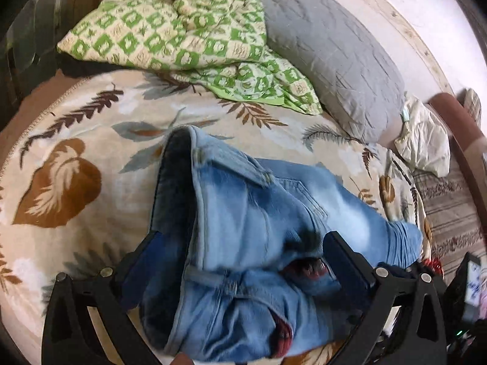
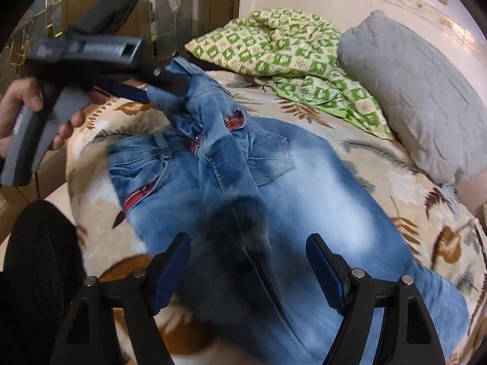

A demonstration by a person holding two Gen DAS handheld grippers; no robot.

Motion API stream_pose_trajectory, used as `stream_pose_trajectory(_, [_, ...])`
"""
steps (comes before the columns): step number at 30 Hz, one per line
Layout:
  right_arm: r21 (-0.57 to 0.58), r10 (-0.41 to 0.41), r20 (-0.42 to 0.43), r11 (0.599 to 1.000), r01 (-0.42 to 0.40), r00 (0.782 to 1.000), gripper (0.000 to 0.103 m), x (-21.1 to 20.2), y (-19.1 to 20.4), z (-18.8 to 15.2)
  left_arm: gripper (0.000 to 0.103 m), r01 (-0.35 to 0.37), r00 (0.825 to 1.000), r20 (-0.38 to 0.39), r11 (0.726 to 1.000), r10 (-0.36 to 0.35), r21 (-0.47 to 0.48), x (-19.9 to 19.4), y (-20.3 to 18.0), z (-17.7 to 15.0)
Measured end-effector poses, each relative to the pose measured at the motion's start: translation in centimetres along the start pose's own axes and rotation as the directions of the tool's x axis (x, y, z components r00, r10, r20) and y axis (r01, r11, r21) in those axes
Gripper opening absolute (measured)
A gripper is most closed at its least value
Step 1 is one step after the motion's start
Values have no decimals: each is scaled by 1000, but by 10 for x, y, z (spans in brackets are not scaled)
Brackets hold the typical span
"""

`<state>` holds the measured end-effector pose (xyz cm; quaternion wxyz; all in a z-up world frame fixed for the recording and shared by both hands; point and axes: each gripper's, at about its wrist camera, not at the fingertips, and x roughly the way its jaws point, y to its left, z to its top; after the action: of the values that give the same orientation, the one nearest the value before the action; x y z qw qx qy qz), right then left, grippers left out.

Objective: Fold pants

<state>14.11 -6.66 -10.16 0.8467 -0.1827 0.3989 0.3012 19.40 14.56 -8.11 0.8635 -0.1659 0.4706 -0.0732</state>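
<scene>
Light blue washed jeans (image 2: 304,182) with red patches lie on the leaf-print bedspread (image 2: 426,213). My left gripper (image 1: 240,243) has its jaws wide apart with bunched waistband denim (image 1: 243,213) lying between them; in the right wrist view it (image 2: 164,85) shows at upper left with the waist fabric lifted at its tips, so the cloth hangs from it. My right gripper (image 2: 248,258) is open and empty, hovering just above the jeans' seat and upper legs.
A green checked blanket (image 2: 289,48) is crumpled at the head of the bed beside a grey pillow (image 2: 420,103). A white cloth (image 1: 426,143) lies at the bed's right edge. A wooden wall (image 2: 121,0) stands on the left.
</scene>
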Motion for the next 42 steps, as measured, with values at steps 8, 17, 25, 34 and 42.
stream_pose_trajectory(8, [22, 37, -62, 999, -36, 997, 51, 32, -4, 6, 81, 18, 1000, 11, 1000, -18, 25, 10, -7, 10])
stream_pose_trajectory(17, [-42, -8, 30, 999, 10, 1000, 9, -1, 1, 10, 16, 30, 998, 46, 993, -36, 116, -22, -20, 8])
stream_pose_trajectory(25, [-210, -7, -24, 978, 1, 1000, 9, -15, 46, -21, 16, 113, 994, -18, 986, -111, 126, -49, 5, -34])
stream_pose_trajectory(34, [-219, -59, -41, 975, 49, 997, 10, 15, 64, -47, 17, 22, 991, -135, 996, -9, 92, 15, 39, -74])
stream_pose_trajectory(42, [-159, -118, -42, 981, 110, 992, 79, -3, 51, -43, 80, -27, 997, -71, 992, 36, 121, -12, 23, -77])
